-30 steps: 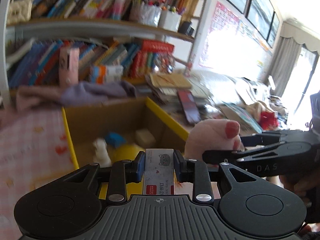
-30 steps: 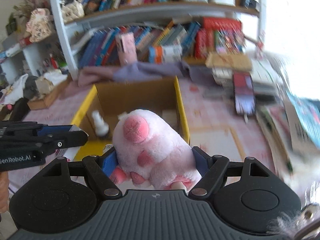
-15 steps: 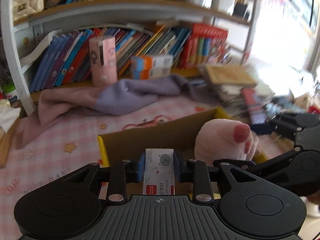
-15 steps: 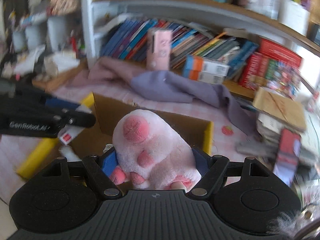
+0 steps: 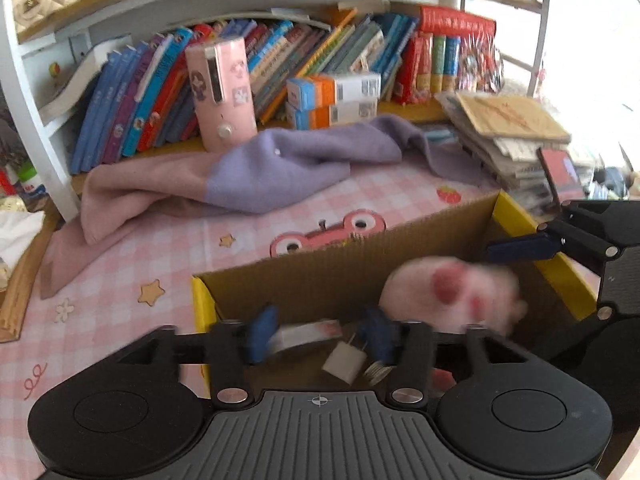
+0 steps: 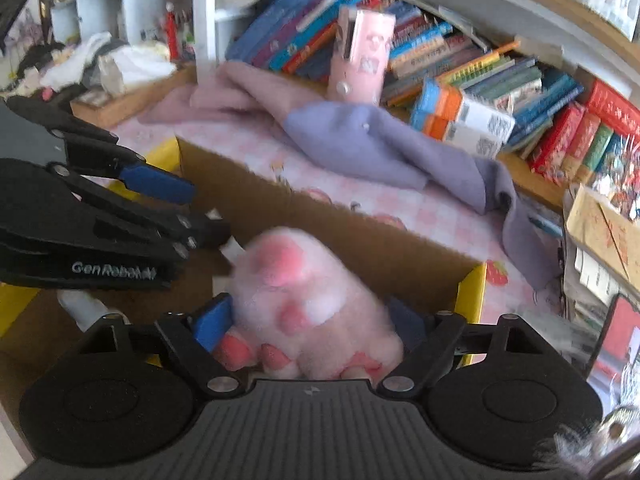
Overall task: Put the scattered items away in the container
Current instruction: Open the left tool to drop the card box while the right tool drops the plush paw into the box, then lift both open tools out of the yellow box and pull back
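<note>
An open cardboard box [image 5: 320, 280] with yellow flaps sits on the pink checked cloth. My left gripper [image 5: 319, 336] hangs over its near left part. Its jaws are opening, and the white card [image 5: 304, 334] lies tilted and blurred between the pads, touching neither. My right gripper [image 6: 308, 322] is over the box [image 6: 472, 292], jaws opening around the pink plush paw [image 6: 304, 280], which looks blurred and loose. In the left wrist view the plush paw [image 5: 452, 296] shows inside the box, beside the right gripper's blue finger [image 5: 520, 247]. The left gripper [image 6: 188, 208] shows at the left of the right wrist view.
A white plug [image 5: 344, 360] and a small white figure [image 6: 80, 308] lie in the box. Behind it a purple and pink cloth [image 5: 280, 168] is heaped before a bookshelf with a pink case [image 5: 222, 92] and orange-blue cartons [image 5: 332, 100]. Stacked papers [image 5: 508, 132] stand at the right.
Both grippers swung over the box and sank toward it. The left jaws went from shut on the card to wide apart, and the card tipped over. The right jaws widened around the plush paw.
</note>
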`<act>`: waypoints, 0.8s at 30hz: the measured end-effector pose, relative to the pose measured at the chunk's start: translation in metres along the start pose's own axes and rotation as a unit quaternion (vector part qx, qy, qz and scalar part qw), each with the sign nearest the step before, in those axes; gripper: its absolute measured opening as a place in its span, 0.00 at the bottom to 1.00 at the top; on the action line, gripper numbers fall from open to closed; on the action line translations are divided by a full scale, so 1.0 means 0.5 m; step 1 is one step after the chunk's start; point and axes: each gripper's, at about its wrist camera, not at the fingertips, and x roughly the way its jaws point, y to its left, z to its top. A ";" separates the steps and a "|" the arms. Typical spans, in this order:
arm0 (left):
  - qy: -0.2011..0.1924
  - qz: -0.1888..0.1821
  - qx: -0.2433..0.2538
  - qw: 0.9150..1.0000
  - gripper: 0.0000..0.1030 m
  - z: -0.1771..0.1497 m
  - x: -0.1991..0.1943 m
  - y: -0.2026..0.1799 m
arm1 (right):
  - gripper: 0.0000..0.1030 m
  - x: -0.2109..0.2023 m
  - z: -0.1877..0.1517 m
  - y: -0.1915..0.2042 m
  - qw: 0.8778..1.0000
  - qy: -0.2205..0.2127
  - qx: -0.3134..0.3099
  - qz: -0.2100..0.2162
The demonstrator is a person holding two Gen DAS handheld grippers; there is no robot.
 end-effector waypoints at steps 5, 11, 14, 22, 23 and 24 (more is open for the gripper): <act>-0.043 0.003 -0.025 0.999 0.66 -0.001 -0.057 0.010 | 0.81 -0.032 0.000 -0.007 1.000 -0.016 0.017 -0.001; -0.092 0.008 -0.047 0.995 0.82 -0.027 -0.159 0.013 | 0.81 -0.104 -0.002 0.007 0.998 -0.049 0.033 0.000; -0.110 0.008 -0.061 0.992 0.84 -0.050 -0.210 0.014 | 0.81 -0.145 -0.005 0.024 0.997 -0.066 0.037 -0.001; -0.129 0.023 -0.091 0.987 0.89 -0.145 -0.327 0.027 | 0.81 -0.257 -0.044 0.079 0.993 -0.101 0.063 -0.019; -0.129 0.026 -0.099 0.986 0.89 -0.158 -0.338 0.031 | 0.81 -0.268 -0.051 0.086 0.992 -0.104 0.067 -0.023; -0.127 0.028 -0.108 0.986 0.89 -0.171 -0.350 0.036 | 0.81 -0.280 -0.059 0.093 0.991 -0.108 0.071 -0.027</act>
